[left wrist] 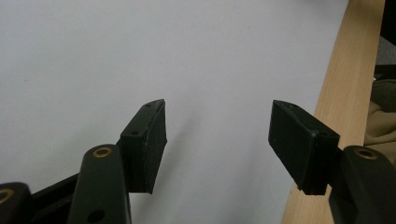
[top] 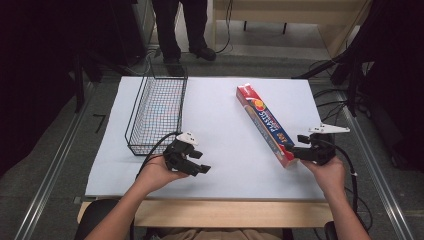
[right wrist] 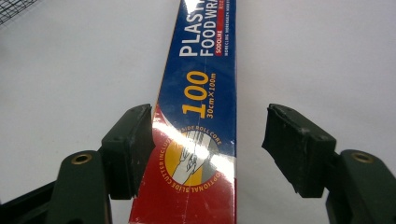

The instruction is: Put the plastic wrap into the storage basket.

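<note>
Two grippers idling low in frame: right gripper (right wrist: 205,149) straddling near end of plastic wrap box (top: 265,123) at right-centre, jaws apart, one pad touching, likely lining up grasp; left gripper (left wrist: 217,140) gaping, holding nothing; wire basket (top: 156,112) upper left.

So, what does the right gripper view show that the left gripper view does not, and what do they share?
The right gripper view shows the plastic food wrap box lying between the right tool's jaws: one pad sits against its edge, the other stands apart from it. A corner of the wire basket also appears at top left. The left gripper view shows the left tool open over nothing, plus the wooden table edge. Both show black jaws above the white table sheet.
</note>
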A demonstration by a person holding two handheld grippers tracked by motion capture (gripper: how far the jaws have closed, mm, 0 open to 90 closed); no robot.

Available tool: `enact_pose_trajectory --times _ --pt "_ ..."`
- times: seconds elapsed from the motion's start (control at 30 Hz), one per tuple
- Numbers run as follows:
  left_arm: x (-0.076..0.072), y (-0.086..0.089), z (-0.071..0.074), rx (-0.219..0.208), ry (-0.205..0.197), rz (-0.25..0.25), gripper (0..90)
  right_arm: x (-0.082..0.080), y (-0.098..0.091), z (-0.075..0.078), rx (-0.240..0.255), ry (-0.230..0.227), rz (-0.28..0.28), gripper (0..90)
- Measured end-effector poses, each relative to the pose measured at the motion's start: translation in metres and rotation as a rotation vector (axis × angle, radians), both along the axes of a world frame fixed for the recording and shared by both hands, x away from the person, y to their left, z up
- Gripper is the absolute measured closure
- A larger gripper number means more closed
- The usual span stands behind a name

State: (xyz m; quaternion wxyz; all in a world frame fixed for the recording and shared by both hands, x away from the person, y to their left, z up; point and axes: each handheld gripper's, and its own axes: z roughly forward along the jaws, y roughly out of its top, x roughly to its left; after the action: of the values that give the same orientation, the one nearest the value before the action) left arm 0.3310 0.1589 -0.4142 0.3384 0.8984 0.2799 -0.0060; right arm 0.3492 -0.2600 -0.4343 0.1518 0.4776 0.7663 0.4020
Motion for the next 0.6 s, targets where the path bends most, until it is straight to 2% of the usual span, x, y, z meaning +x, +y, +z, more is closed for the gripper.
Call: enact_pose_trajectory --times 0.13,0.27,0.37,0.43,0.53,0.6 --pt "-0.001 -0.001 0.000 -0.002 0.000 -0.002 37.5 0.000 0.000 0.000 0.002 -0.003 -0.003 33.1" --pt "-0.001 -0.002 0.001 0.000 -0.005 -0.009 37.3 0.001 -0.001 0.002 -0.014 -0.011 -0.054 26.4" --pt "-0.001 -0.003 0.002 -0.010 -0.002 -0.019 37.0 0.003 0.000 0.008 0.007 -0.001 -0.077 25.4" --pt "0.000 -0.004 0.003 -0.021 0.009 -0.015 36.8 0.006 0.003 0.010 0.002 -0.004 -0.071 24.7" --pt "0.000 -0.006 0.005 -0.015 -0.001 -0.023 36.8 0.015 0.012 0.014 -0.017 0.019 -0.051 22.9" --pt "-0.002 -0.008 0.006 -0.024 -0.004 -0.032 36.8 0.020 0.016 0.017 -0.027 0.012 -0.047 23.4"
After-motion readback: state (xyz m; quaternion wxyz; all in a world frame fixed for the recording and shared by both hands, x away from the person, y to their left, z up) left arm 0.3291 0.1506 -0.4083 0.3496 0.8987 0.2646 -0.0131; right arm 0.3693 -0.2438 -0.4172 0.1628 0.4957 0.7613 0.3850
